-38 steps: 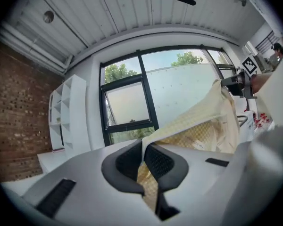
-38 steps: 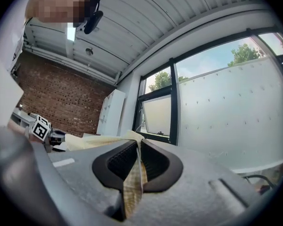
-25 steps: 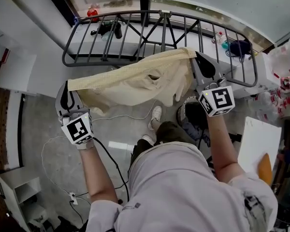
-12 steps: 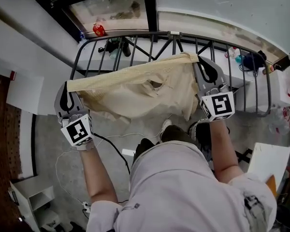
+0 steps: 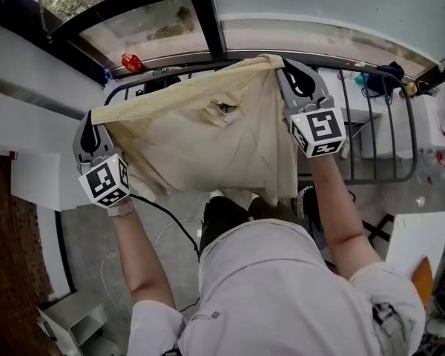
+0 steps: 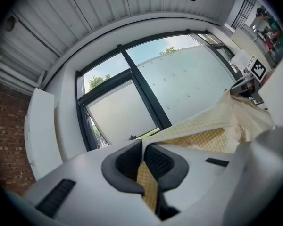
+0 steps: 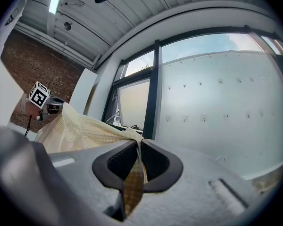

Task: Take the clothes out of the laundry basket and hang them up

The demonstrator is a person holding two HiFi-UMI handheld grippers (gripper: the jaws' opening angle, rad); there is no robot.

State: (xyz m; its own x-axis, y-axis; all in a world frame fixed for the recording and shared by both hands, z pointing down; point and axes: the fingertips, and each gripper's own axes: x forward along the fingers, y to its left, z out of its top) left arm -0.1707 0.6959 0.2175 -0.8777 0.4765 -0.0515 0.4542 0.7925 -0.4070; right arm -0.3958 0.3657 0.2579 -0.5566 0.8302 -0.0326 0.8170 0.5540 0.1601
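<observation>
Both ends pinched. The left hand-held gripper point(image 5: 90, 127) has its jaws closed tight on one corner of the garment point(image 5: 208, 136). The left gripper view shows the weave squeezed flat between the dark ribbed pads point(image 6: 156, 161), with no gap. The right hand-held gripper point(image 5: 285, 69) is the same: jaws nearly together, with a thin strip of cloth point(image 7: 132, 182) trapped between the pads and a tail hanging out below.

The garment is up in the air, stretched between the two grippers. Its long axis runs left to right across the person's front, with the top edge taut and the rest draping down in loose folds.

Key relation: the drying rack point(image 5: 371, 178) lies beyond and below the cloth, toward the window point(image 6: 132, 93). Its length runs roughly parallel to the taut top edge. The right hand-held gripper looks nearer the bars, and the left sits by the rack's left end. The next step, as I judge it, is to carry the cloth forward and lay it over a rail (not yet touching any rail, as far as I can see).

Materials:
- Garment: cream-yellow, thin and limp, with a waffle or mesh-like weave along the top band and smoother fabric lower down.
- Rack: dark, thin metal rods with rounded corners.
- Gripper bodies: smooth grey plastic, each with a marker cube.
</observation>
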